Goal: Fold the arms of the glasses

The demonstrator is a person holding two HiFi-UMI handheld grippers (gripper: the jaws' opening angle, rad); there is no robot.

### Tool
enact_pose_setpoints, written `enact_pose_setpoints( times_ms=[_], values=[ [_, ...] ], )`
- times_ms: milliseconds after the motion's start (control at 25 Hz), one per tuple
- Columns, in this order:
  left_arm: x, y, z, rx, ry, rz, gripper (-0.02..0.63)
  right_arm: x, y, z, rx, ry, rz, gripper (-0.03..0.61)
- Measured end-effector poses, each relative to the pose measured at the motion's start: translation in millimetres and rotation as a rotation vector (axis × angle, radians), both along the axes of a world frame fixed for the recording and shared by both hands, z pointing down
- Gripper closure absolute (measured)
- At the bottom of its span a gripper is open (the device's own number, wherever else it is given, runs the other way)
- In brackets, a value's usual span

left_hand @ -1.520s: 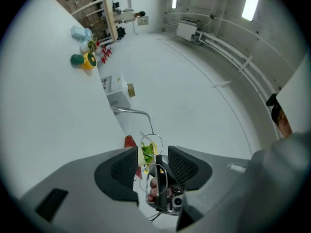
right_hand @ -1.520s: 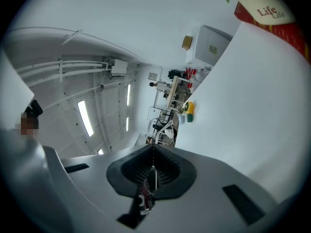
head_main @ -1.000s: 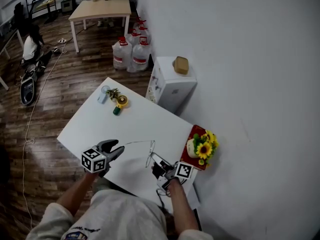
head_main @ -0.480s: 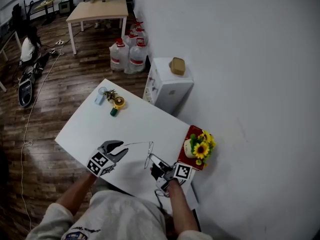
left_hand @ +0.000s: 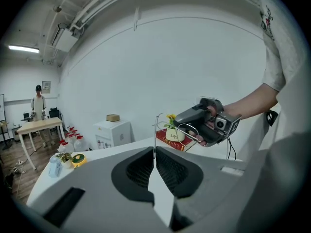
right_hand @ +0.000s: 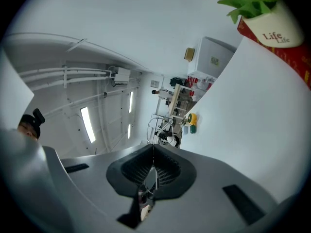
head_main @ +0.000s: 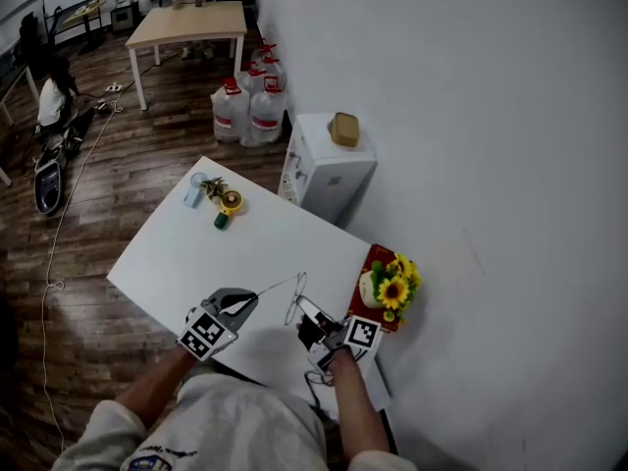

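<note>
The thin wire-framed glasses (head_main: 297,299) hang above the white table (head_main: 196,248) near its front right corner. My right gripper (head_main: 306,320) is shut on the frame, and the lens rims (right_hand: 156,130) show just past its jaws. One arm of the glasses (head_main: 278,287) stretches left from the frame to my left gripper (head_main: 253,299). In the left gripper view that arm (left_hand: 155,130) rises as a fine wire from between the jaws of the left gripper (left_hand: 154,149), which are closing and pinch it. Beyond it the right gripper (left_hand: 206,125) holds the frame (left_hand: 187,129).
A pot of sunflowers (head_main: 391,287) stands on a red book (head_main: 371,263) at the table's right edge, close to the right gripper. Small items (head_main: 224,204) sit at the far corner. A white cabinet (head_main: 329,170) and water bottles (head_main: 250,106) stand beyond the table.
My left gripper has moved right toward the glasses, rolled, and gone from open to shut on the outstretched arm's end. The right gripper has stayed put with the frame.
</note>
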State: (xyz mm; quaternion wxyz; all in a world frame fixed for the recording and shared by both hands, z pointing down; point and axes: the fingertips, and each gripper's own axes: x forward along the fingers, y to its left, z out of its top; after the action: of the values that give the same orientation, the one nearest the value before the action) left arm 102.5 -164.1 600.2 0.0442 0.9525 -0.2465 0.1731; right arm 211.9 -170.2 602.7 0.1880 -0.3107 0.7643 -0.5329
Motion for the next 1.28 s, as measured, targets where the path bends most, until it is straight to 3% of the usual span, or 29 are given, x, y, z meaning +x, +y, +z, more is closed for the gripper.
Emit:
enact_pose_setpoints(
  times_ms=[600,840,960,1120,1280],
  values=[
    [48,49,-8,-0.032,0.033,0.151,0.597,0,-2,-12,-0.018,-0.117,0.066,0.569],
    [49,61,-6,-0.040,0.030,0.202,0.595,-7,1,-14,-0.010,-0.110,0.055,0.569],
    [44,66,-9,-0.051,0.040,0.225,0.550,-7,3,-12,-0.010,-0.070,0.061,0.569],
    [28,56,-10,-0.042,0.040,0.188,0.537,-4,0,-11,0.008,-0.028,0.074,0.569],
    [6,30,-18,-0.016,0.049,0.078,0.538,-4,0,-13,0.054,0.037,0.072,0.568]
  ],
)
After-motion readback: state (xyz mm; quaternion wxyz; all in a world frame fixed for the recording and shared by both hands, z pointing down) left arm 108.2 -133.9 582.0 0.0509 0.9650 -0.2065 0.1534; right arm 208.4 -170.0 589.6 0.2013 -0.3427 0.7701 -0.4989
